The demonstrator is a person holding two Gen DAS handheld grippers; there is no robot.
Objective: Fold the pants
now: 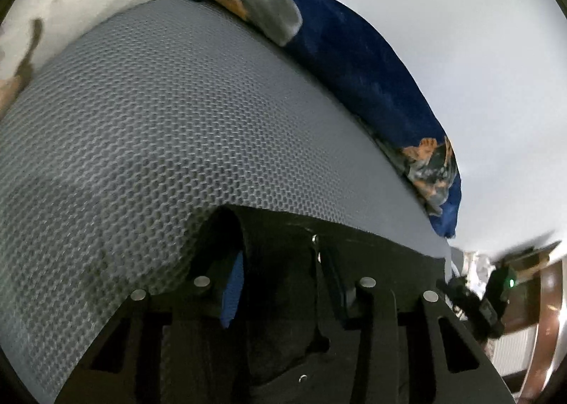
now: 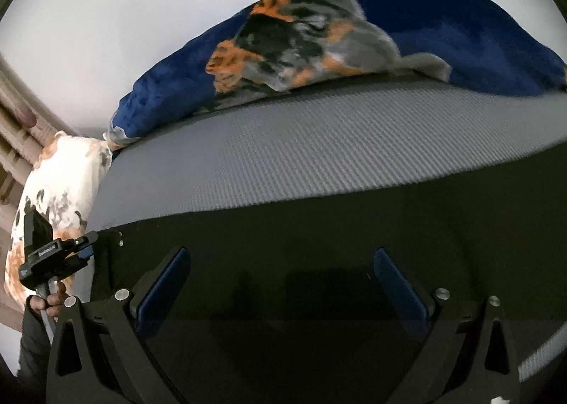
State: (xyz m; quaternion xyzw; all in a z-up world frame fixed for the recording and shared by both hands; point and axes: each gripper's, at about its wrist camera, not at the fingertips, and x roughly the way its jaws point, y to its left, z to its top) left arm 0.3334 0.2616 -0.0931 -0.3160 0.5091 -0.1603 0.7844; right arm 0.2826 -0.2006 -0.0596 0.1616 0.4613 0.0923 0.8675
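Observation:
The black pants (image 2: 319,248) lie on a grey honeycomb-textured mattress (image 2: 283,156). In the right wrist view they fill the lower half. My right gripper (image 2: 283,283) is open, its blue-padded fingers (image 2: 166,287) spread wide just over the black cloth. In the left wrist view my left gripper (image 1: 280,283) is shut on a bunched edge of the pants (image 1: 354,237), with a fold of black cloth rising between the fingers. The left gripper also shows at the left edge of the right wrist view (image 2: 53,251), held by a hand.
A blue blanket with an orange and grey animal print (image 2: 319,43) is heaped along the far edge of the mattress (image 1: 159,113). A white floral pillow (image 2: 60,191) lies at the left end. White wall behind. A wooden frame (image 1: 545,315) stands at the right.

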